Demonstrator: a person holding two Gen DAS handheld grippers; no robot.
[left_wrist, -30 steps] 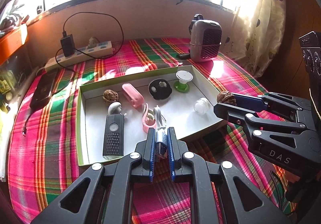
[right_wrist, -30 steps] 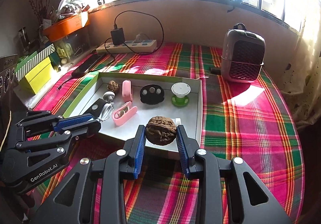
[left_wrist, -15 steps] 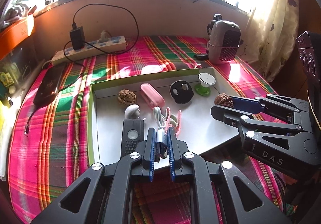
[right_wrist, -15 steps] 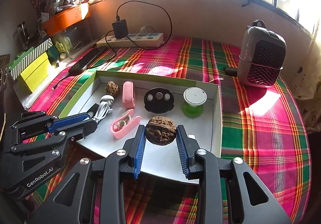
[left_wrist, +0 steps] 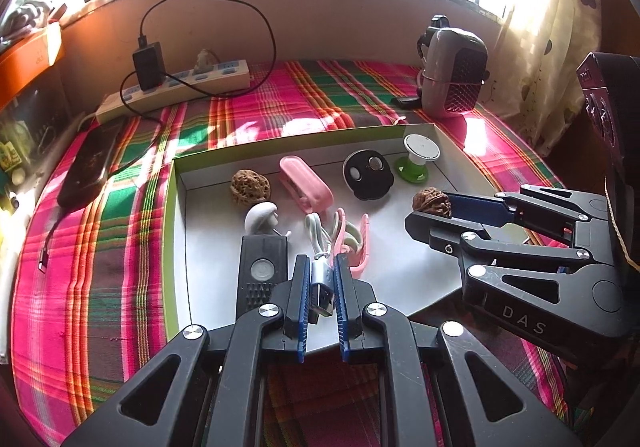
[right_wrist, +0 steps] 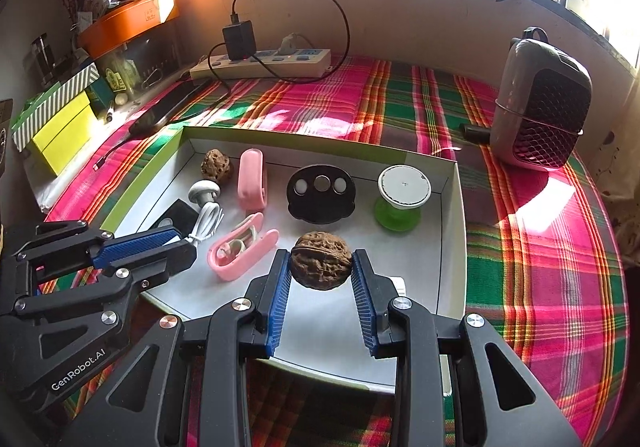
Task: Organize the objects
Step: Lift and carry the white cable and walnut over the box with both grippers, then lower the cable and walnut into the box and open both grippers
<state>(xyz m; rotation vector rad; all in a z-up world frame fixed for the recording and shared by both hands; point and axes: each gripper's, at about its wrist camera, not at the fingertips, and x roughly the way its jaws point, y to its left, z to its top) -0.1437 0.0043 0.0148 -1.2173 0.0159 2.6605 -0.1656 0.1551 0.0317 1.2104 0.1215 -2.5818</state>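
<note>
Right gripper (right_wrist: 321,267) clamping walnut (right_wrist: 321,265) (over tray (right_wrist: 454,207)), left gripper (left_wrist: 320,279) pinching cable (left_wrist: 320,247)

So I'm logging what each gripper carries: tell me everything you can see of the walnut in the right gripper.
The walnut is brown, with a wrinkled, pitted shell and a seam ridge running roughly level across its upper part. It looks whole and uncracked. The right gripper holds it, one blue ribbed pad on each side, above the white floor of the tray. Nothing else touches it.
</note>
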